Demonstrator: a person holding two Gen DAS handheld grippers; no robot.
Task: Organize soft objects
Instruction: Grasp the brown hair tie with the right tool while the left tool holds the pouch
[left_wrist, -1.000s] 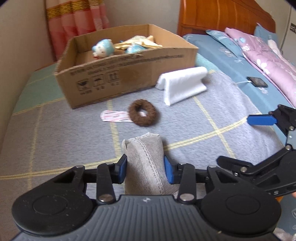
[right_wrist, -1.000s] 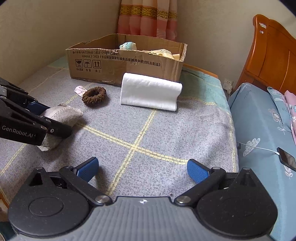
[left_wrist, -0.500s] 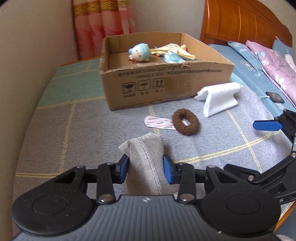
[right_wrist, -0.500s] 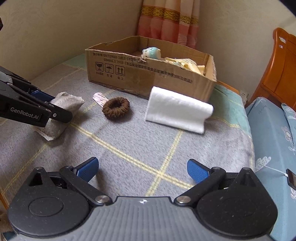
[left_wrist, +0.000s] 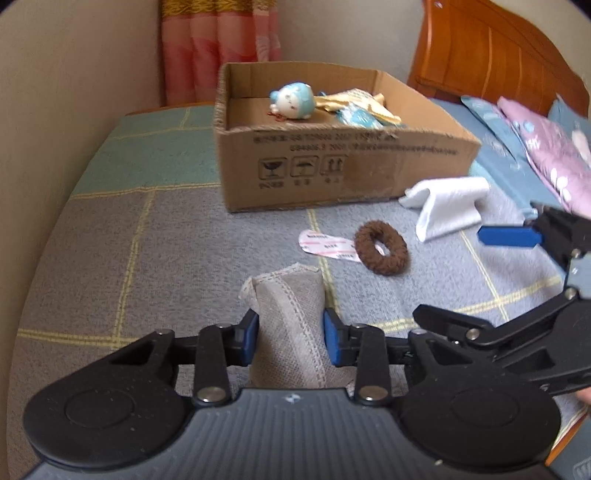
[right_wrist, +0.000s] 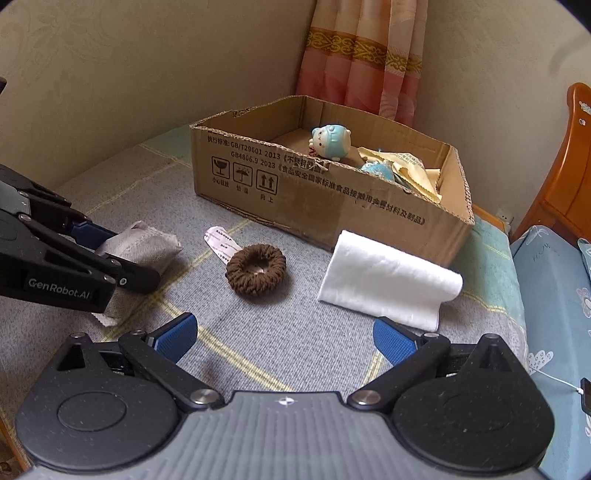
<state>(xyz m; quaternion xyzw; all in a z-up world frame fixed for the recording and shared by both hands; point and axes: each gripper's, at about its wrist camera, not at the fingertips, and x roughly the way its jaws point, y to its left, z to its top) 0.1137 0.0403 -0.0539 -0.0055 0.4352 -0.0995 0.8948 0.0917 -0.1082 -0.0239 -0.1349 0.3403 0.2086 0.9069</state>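
we hold the left gripper with its jaws closing on the grey fabric pouch, both blue pads pressing its sides as it lies on the bed. our right gripper hangs over the blanket with its jaws wide apart and nothing between them. ahead lie the brown scrunchie and the folded white cloth, just before the cardboard box holding a blue plush toy.

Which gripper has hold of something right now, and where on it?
The left gripper is closing on the grey fabric pouch, its pads on the pouch's two long sides near its middle. The right gripper is open and holds nothing.
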